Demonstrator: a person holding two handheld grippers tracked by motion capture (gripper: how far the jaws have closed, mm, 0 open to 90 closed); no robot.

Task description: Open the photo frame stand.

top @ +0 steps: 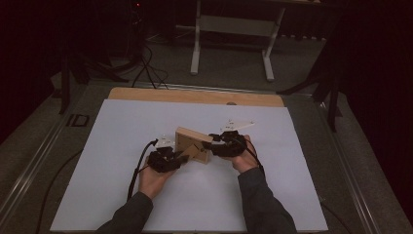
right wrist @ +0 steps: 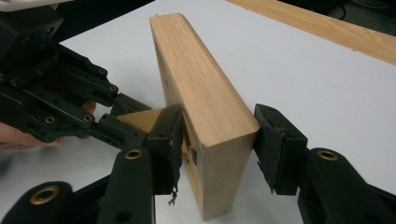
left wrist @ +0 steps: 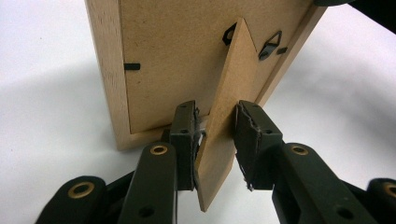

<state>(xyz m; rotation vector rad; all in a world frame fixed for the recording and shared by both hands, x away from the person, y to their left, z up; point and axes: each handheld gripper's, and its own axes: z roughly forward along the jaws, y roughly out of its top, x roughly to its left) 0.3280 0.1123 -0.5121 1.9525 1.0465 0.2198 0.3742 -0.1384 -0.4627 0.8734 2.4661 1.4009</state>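
Two claws work on one wooden picture frame (top: 193,145), which stands upright on the white sheet near the middle of the tabletop (top: 122,126), well back from its near edge.

We judge the frame light and stiff: a solid beech-coloured border with a thin fibreboard back. The border is the sound place to grip, since it will not flex. The fold-out stand (left wrist: 223,121) is thin board on a hinge, so it could bend or tear off if we pull it hard.

Our left claw (left wrist: 214,140) straddles that stand, one pad touching the board, the other just beside it, so the jaws look nearly closed but not yet clamped. Our right claw (right wrist: 219,149) straddles the frame's side edge; the right pad touches the wood, the left sits against the back, steadying rather than squeezing.

From the left gripper view we see the back panel, its black turn clips and the hanging hook (left wrist: 270,45). From the right gripper view we get the frame's thickness and rounded top corner. From the high view we read how both hands flank it.
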